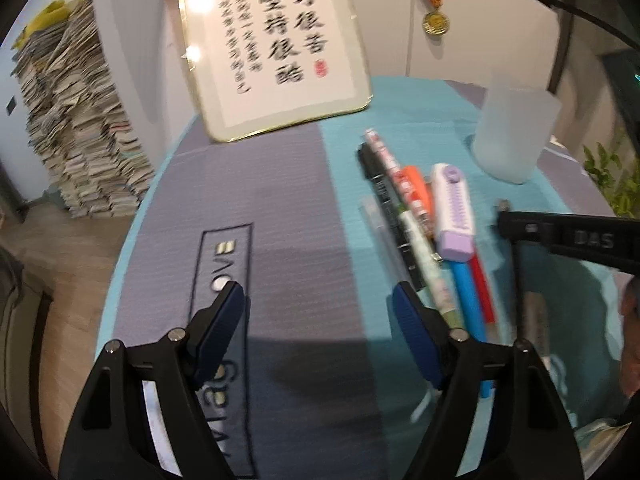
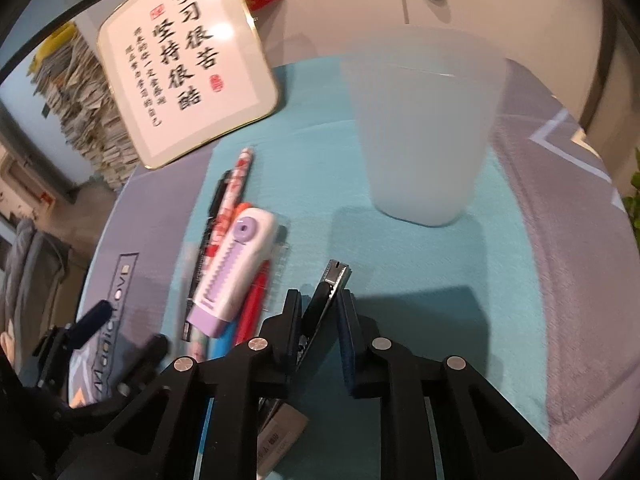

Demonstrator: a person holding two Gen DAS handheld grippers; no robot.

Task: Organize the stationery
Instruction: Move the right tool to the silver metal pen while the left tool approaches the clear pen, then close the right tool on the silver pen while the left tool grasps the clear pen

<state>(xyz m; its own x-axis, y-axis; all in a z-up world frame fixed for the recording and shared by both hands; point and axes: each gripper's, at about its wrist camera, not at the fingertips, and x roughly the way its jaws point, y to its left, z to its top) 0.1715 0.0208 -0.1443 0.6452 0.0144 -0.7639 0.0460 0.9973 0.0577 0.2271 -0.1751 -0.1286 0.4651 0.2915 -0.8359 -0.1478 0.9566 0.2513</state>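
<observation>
On the teal and grey table mat [image 2: 400, 264] we find the stationery lying loose in one bundle: a black pen [image 1: 386, 200], a patterned pen [image 1: 394, 176], an orange marker [image 1: 418, 184], a blue pen [image 1: 470, 296] and a red pen [image 1: 482, 288], with a white and lilac correction tape [image 2: 232, 268] resting across them. Just beyond stands a frosted plastic cup [image 2: 420, 132], upright and seemingly empty, which we judge to be where everything belongs.

Our right gripper [image 2: 320, 304] is clenched on a black and metal utility knife [image 2: 330, 284], its metal tip poking out ahead of the jaws toward the cup. We hold it near the middle of its body, we think, so that it stays aligned with the fingers and can be tipped nose-first into the cup's mouth. It is angled steeply, and the cup's rim sits higher than the tip, so a lift seems needed first.

Our left gripper [image 1: 316, 308] hangs released over the grey part of the mat, jaws wide apart and nothing between them, just beside the near ends of the pens. We keep it spread, we suppose, because the bundle is its likely next pick. A framed calligraphy plaque [image 1: 276, 48] leans against the wall behind, and a gold medal [image 1: 436, 22] hangs above the cup
</observation>
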